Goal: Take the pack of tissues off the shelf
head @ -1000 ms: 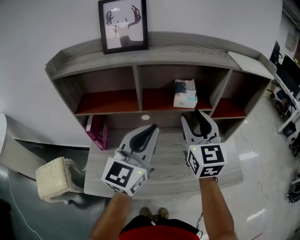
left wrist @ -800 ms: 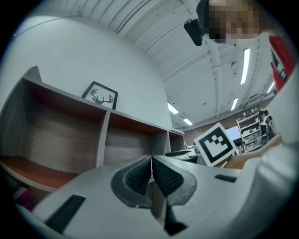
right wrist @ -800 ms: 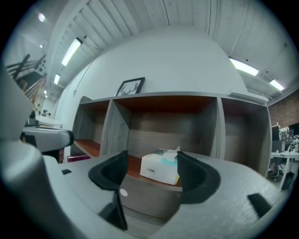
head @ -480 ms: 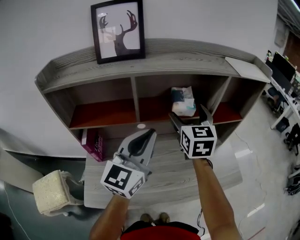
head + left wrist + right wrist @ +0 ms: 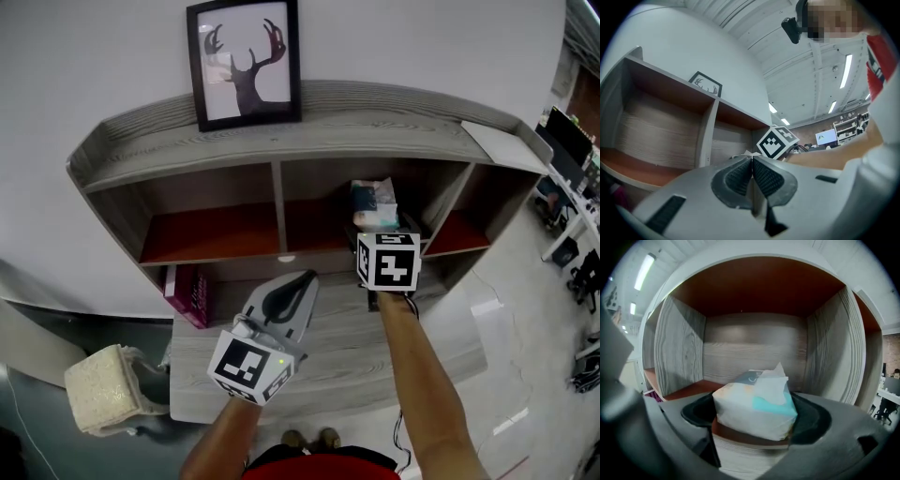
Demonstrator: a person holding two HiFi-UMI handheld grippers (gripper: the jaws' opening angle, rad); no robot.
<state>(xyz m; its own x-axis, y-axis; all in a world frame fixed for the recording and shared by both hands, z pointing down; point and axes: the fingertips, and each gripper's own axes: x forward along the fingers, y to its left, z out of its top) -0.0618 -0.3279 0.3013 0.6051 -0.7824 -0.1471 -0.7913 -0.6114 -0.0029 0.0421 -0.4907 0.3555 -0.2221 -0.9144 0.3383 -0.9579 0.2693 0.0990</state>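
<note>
- Far left, off the desk (image 5: 337, 361), a pale foam cushion (image 5: 101, 382) sits low on a grey stand.
- A magenta box (image 5: 188, 293) stands upright at the desk's back left corner, under the left compartment of the wooden shelf (image 5: 394, 120).
- The left hand-held gripper (image 5: 307, 277) hangs over the desk, nose towards the shelf. Its own view shows the left hand-held gripper's dark ribbed pads (image 5: 739, 178) pressed flat together with nothing between them.
- Up top, a framed deer picture (image 5: 246, 61) leans against the wall on the shelf's upper board, left of centre.
- The pack of tissues (image 5: 375, 203) lies in the middle compartment on the red-brown floor, close to the front edge, with one white sheet poking up from its top.
- The right hand-held gripper (image 5: 757, 427) is in at the mouth of that middle compartment, jaws spread wide. The pack (image 5: 754, 404) sits squarely between them, one jaw on each flank. Whether the pads touch its sides cannot be told.
</note>
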